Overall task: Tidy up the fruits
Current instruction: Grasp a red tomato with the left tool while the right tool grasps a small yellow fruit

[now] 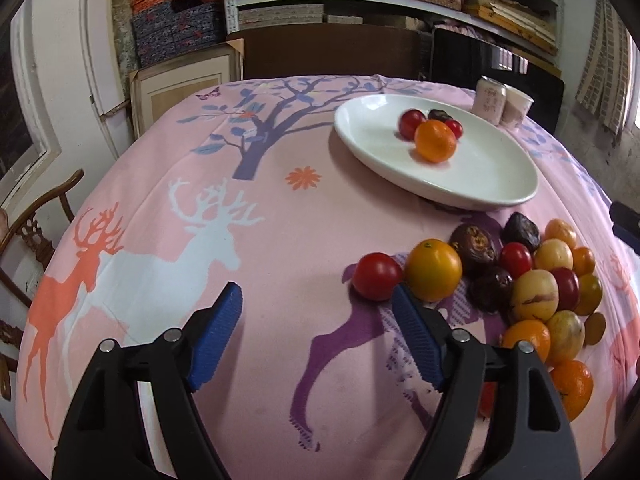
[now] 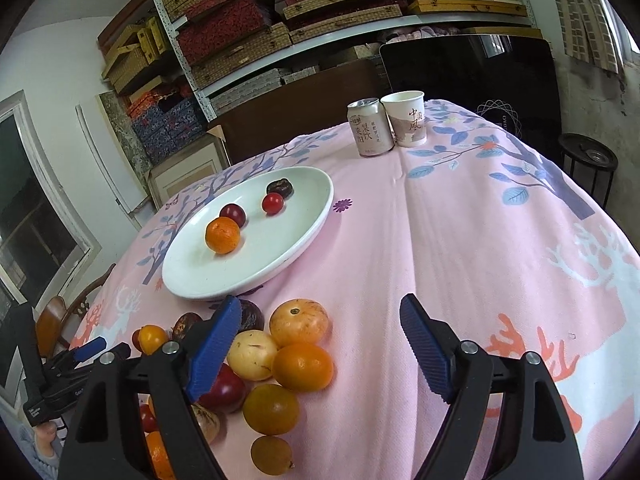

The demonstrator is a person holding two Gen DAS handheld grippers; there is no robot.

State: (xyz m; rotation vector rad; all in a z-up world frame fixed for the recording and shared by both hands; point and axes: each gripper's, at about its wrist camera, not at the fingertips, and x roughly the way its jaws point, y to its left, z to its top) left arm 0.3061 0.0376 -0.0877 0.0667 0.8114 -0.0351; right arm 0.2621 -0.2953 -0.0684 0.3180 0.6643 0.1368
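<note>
Left tongs point(image 1: 316, 300) apart, empty; round red tomato point(image 1: 377, 276) just right-ahead, probably nearest. Right tongs point(image 2: 320, 312) apart, empty.

Beyond my jaws sits the white oval plate point(image 2: 308, 216), holding an orange point(image 2: 223, 235), two red fruits and one dark wrinkled one. A loose fruit pile point(image 1: 532, 280) lies between us.

Storeroom: shelves point(image 2: 320, 20) stacked with woven boxes point(image 2: 224, 4).
</note>
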